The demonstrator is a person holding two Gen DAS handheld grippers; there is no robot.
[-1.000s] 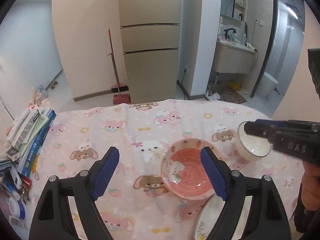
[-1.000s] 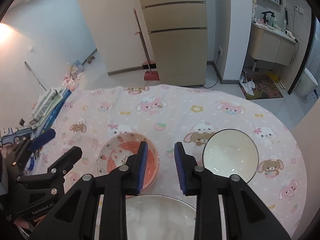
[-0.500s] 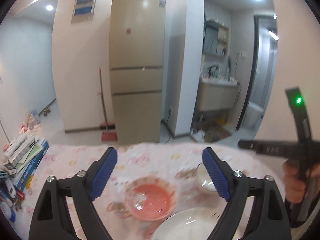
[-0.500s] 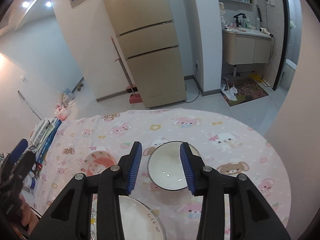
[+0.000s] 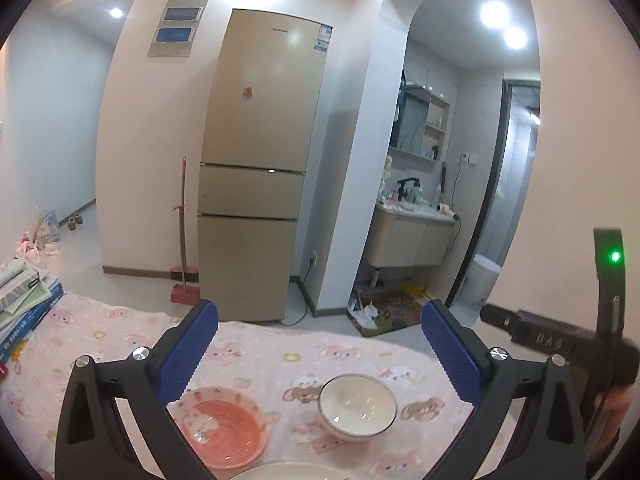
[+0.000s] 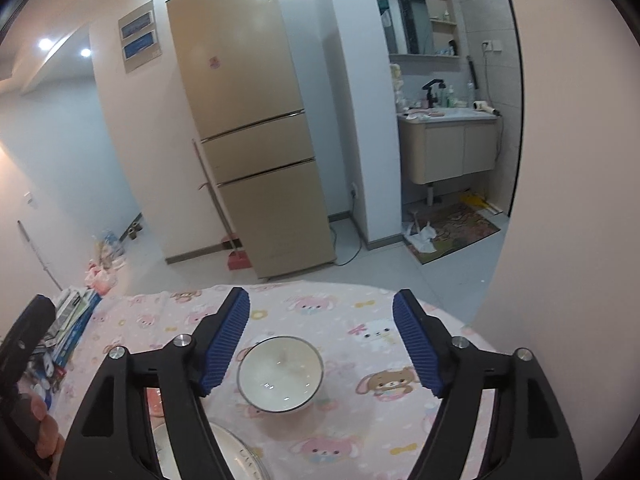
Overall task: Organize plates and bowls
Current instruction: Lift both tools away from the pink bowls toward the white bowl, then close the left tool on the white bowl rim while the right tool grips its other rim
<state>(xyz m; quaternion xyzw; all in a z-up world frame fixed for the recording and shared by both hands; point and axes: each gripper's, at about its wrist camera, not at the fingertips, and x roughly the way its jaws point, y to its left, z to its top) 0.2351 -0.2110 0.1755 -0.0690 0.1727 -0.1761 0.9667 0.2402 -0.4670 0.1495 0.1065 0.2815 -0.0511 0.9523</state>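
Note:
A white bowl with a dark rim (image 5: 357, 405) (image 6: 280, 374) stands on the pink cartoon tablecloth (image 5: 280, 356) (image 6: 360, 432). A pink bowl (image 5: 224, 428) stands to its left; in the right wrist view only a sliver (image 6: 154, 400) shows behind the left finger. A white plate's rim (image 5: 288, 470) (image 6: 236, 456) lies at the near edge. My left gripper (image 5: 318, 354) is open and empty, raised above the bowls. My right gripper (image 6: 322, 340) is open and empty, its jaws wide above the white bowl.
A stack of books and boxes (image 5: 22, 300) (image 6: 70, 326) sits on the table's left side. Beyond the table stand a fridge (image 5: 256, 168), a broom (image 5: 183, 240) and a bathroom vanity (image 5: 412, 236). A wall (image 6: 568, 200) is close on the right.
Both grippers have lifted and tilted up, so the room fills the views. The right gripper's jaws have opened wide and now frame the white bowl. The left stays open.

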